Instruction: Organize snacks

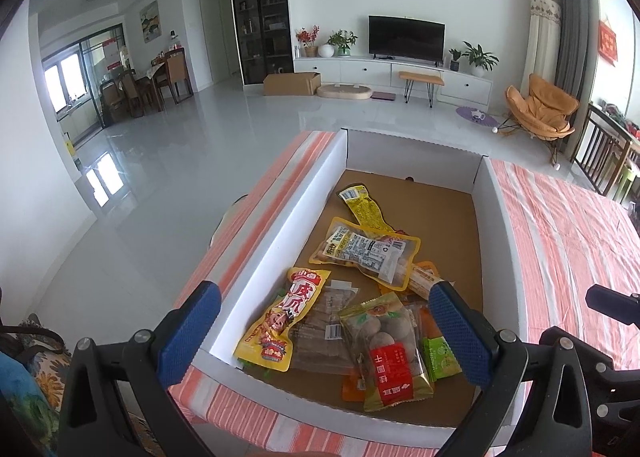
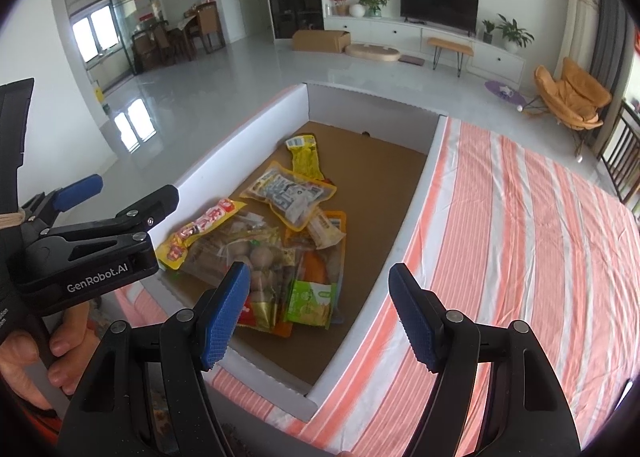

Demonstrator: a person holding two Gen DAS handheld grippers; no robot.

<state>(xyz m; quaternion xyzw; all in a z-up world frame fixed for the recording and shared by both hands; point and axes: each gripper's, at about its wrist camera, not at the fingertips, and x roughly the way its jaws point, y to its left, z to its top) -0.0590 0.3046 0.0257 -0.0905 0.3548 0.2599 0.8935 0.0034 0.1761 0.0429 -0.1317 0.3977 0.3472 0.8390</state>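
A shallow cardboard box [image 1: 280,217] [image 2: 240,145] with white walls and a brown floor lies on a striped cloth. Several snack packets are piled in its near half: a yellow cartoon packet [image 1: 280,317] [image 2: 196,231], a clear bag of round brown snacks with a red label [image 1: 384,341] [image 2: 256,261], a yellow-edged packet with a white label [image 1: 368,249] [image 2: 288,197], a long yellow packet [image 1: 360,205] [image 2: 306,155] and a small green packet [image 1: 440,353] [image 2: 310,299]. My left gripper [image 1: 320,333] [image 2: 120,193] hangs open over the pile, holding nothing. My right gripper [image 2: 320,313] is open and empty above the box's near right wall.
The orange-and-white striped cloth [image 2: 500,237] [image 1: 560,237] stretches out to the right of the box. The far half of the box floor [image 1: 420,197] is bare. A hand [image 2: 28,361] holds the left gripper's handle. Beyond lie a glossy floor, a TV unit and an orange chair [image 1: 540,109].
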